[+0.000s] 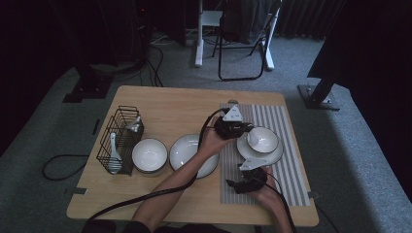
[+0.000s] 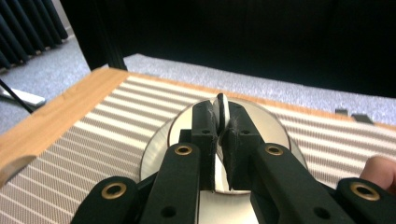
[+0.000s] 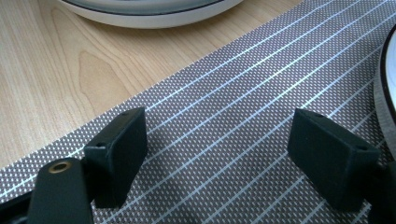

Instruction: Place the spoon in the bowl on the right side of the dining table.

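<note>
On the striped placemat (image 1: 286, 126) at the table's right, a white bowl (image 1: 265, 139) with a dark rim stands on a white plate (image 1: 262, 156). My left gripper (image 1: 248, 132) reaches it from the left and is shut on the near rim. In the left gripper view the bowl's rim (image 2: 221, 106) stands edge-on between the closed jaws of the left gripper (image 2: 222, 123), with the plate (image 2: 159, 149) beneath. My right gripper (image 1: 232, 185) hovers low over the front of the placemat (image 3: 224, 107), pointing left. The right gripper (image 3: 217, 144) is open and holds nothing.
A second white plate (image 1: 187, 150) and a second bowl (image 1: 149, 155) lie left of the placemat on the wooden table (image 1: 160, 104). A black wire basket (image 1: 109, 141) with spoons stands at the table's left end. A chair (image 1: 243, 29) is beyond the far edge.
</note>
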{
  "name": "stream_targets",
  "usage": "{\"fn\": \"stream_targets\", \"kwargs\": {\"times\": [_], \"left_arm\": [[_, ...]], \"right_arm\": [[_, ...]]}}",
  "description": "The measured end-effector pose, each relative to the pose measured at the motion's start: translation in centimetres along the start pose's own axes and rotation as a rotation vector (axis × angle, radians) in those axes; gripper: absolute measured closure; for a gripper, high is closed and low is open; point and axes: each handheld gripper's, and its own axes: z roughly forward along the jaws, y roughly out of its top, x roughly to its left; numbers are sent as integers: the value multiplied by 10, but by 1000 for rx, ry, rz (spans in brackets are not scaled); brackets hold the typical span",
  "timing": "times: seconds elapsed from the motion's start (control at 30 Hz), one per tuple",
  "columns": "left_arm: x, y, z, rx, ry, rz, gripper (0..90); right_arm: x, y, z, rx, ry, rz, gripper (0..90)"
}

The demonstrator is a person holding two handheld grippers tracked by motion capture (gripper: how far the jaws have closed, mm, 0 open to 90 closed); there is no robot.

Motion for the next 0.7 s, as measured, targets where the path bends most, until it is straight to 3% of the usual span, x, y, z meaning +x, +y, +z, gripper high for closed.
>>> {"fn": "stream_targets", "kwargs": {"times": [0.7], "left_arm": [[-1,-35,1,86,-22,-26,843]], "right_arm": [[0,0,0,-1,1,2,195]]}}
